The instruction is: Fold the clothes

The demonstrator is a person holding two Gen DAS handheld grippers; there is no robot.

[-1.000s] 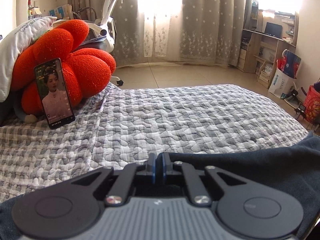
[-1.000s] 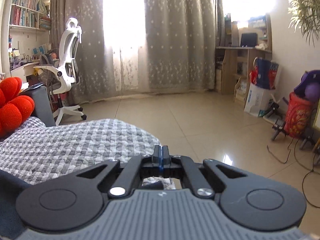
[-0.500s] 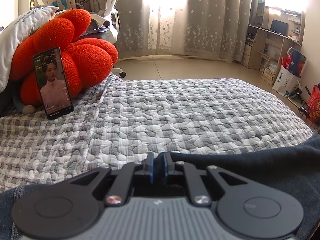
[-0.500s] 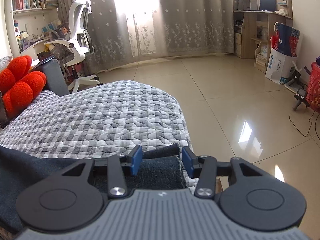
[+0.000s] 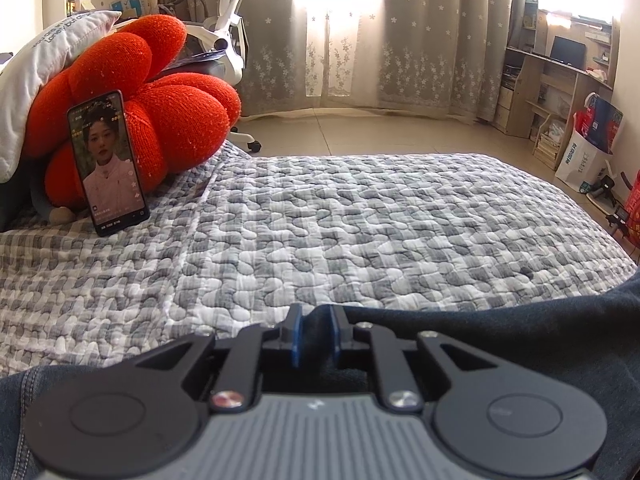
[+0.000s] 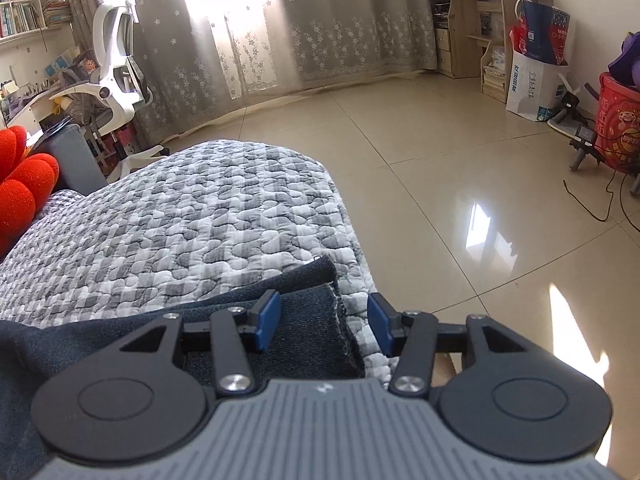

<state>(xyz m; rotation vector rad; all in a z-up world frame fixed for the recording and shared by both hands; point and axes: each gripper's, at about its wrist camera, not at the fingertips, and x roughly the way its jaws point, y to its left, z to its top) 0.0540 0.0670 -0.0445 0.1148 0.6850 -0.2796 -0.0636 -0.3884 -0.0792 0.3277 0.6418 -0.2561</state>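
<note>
Right gripper [image 6: 322,322] has sprung apart and is opening, releasing the dark blue denim garment [image 6: 304,332]; left gripper [image 5: 315,334] is opening too, its narrow gap over the denim.

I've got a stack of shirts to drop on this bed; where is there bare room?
The widest free patch is the middle of the grey quilt, from the phone and red cushion across to the bed's far edge by the floor. The near edge is crowded: the dark jeans lie along it under both grippers.
</note>
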